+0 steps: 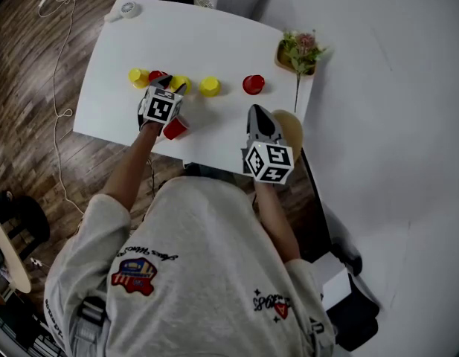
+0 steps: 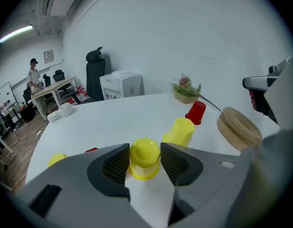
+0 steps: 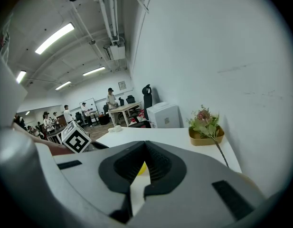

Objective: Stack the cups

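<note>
I'm looking in on an open-plan office or lab floor: beyond the white table [image 1: 207, 43] where I work stand a black office chair [image 2: 95, 75], a desk [image 2: 53, 85] with people [image 3: 110, 98] standing nearby, a whiteboard [image 3: 90, 104] and a white cabinet [image 2: 121, 84], with long strip lights [image 3: 53, 38] and bare pipes [image 3: 108, 13] overhead and wood-look flooring [image 1: 36, 65] underfoot

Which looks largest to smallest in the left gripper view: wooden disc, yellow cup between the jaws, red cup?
Largest: wooden disc.
Middle: yellow cup between the jaws.
Smallest: red cup.
The yellow cup is nearest the camera, so that ranking is only apparent.
</note>
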